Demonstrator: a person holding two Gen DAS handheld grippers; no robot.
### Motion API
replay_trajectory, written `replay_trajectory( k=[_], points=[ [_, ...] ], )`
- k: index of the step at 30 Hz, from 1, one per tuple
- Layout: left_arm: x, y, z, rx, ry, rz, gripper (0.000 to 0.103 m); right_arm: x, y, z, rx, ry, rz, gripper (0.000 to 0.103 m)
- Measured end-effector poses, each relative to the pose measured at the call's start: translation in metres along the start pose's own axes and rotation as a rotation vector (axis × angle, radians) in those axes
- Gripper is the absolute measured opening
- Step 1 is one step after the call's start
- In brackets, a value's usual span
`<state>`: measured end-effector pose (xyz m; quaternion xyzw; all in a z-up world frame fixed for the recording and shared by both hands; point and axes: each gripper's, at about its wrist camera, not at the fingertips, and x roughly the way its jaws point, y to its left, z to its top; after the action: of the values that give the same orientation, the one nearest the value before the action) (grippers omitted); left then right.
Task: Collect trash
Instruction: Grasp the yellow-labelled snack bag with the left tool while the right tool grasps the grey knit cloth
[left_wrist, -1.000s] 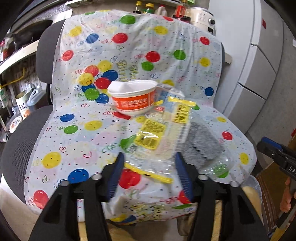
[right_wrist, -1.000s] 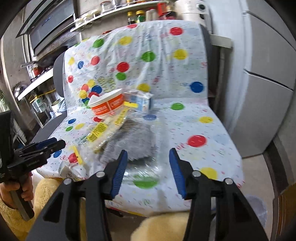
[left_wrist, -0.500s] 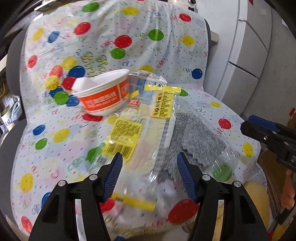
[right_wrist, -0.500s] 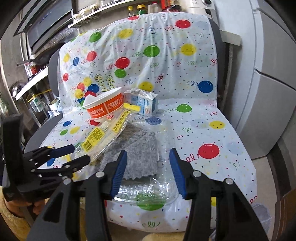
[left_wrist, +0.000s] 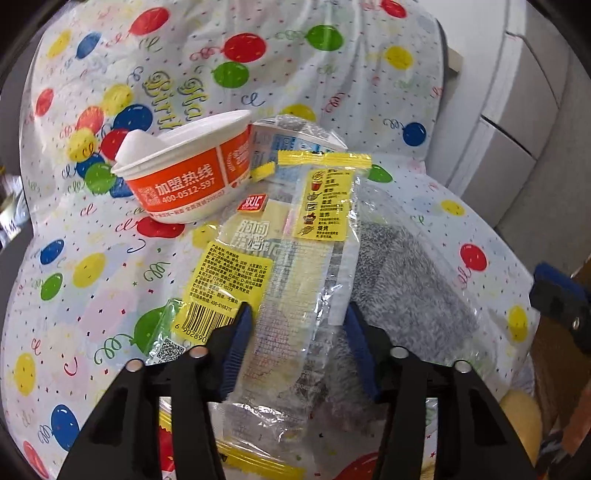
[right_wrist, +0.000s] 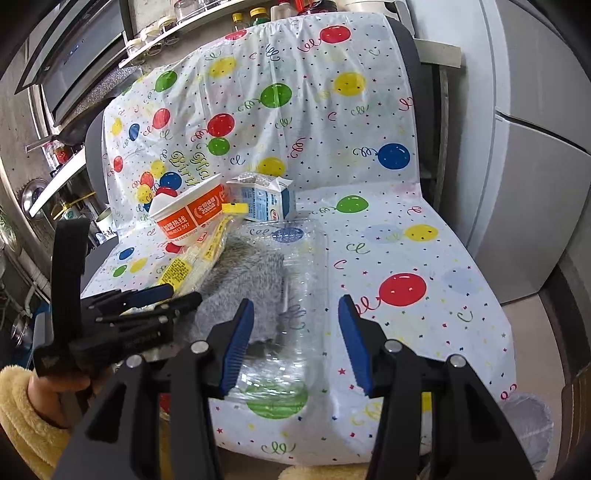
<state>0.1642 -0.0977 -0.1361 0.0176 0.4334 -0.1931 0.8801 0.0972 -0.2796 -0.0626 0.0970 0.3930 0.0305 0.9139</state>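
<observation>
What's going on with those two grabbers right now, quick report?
Left hand-held gripper closing around the yellow wrapper, not pinched yet. Right hand-held gripper open over the clear plastic tray. Grey cloth lies under both.

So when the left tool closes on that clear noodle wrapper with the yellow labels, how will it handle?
The noodle wrapper is thin, crinkled film, so probably floppy: the far end would sag. It looks empty and flat, likely very light. The glossy plastic may slip. The left tool is closing with the wrapper between its jaws, so it may bunch up.
</observation>
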Motion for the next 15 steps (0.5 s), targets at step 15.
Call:
replay_trajectory(
  k=[15],
  points=[
    [-0.091,0.029,0.007,-0.079,-0.167,-0.092,0.002,-0.023,0.020,0.001,-0.041,-0.028,0.013,0.047]
  ],
)
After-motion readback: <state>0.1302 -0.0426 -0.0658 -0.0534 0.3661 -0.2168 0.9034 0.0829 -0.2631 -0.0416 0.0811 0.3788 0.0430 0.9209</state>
